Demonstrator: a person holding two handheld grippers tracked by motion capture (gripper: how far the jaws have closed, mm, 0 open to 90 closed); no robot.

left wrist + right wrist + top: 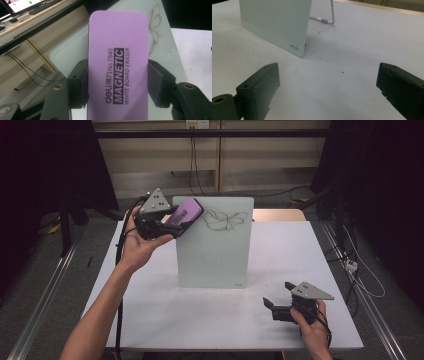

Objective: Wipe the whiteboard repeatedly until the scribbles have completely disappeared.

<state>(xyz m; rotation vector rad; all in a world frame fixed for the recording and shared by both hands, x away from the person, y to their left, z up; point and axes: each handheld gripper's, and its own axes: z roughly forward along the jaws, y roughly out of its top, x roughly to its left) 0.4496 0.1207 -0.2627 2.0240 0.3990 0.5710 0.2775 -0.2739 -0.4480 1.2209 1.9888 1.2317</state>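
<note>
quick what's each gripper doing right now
Left gripper: closed on the purple eraser, at the whiteboard's top corner.
Right gripper: open, empty, low over the table.

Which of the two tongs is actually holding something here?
The left tongs, raised at the whiteboard's top left corner, are clamped on the purple eraser. The right tongs rest low near the table's front right, jaws wide apart and empty.
</note>
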